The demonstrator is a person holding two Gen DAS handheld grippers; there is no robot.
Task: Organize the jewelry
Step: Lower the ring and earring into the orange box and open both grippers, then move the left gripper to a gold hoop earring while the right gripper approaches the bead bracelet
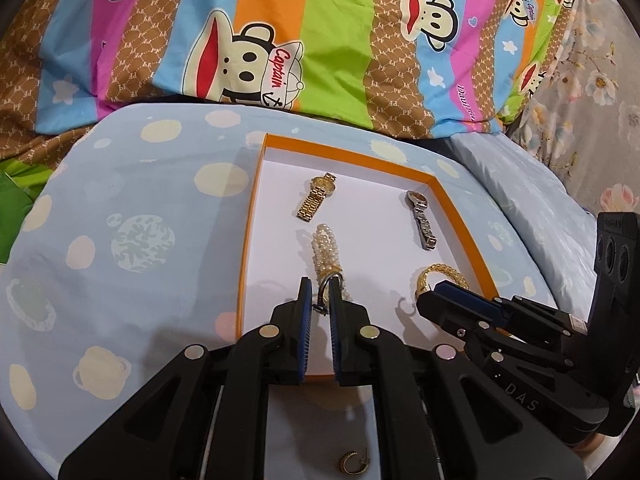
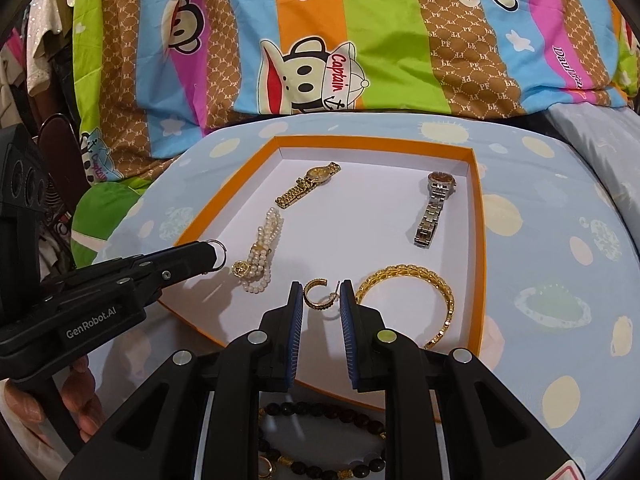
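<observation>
Firstly, left wrist view: left gripper [image 1: 320, 292] pinched on silver ring [image 1: 331, 280], over orange-rimmed box [image 1: 256, 184] at 6 o'clock; gold watch [image 1: 318, 196] 12 o'clock. Right wrist view: right gripper [image 2: 322, 294] slightly parted, gold hoop earring [image 2: 318, 294] between pads; grip unclear; gold bangle [image 2: 416, 300] 3 o'clock.

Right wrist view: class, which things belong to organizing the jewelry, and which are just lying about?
Job: orange tray, gold watch, silver watch, pearl bracelet, gold bangle, hoop earring, silver ring, dark bead necklace.
Lying about: monkey-print quilt, spotted blue sheet.
</observation>
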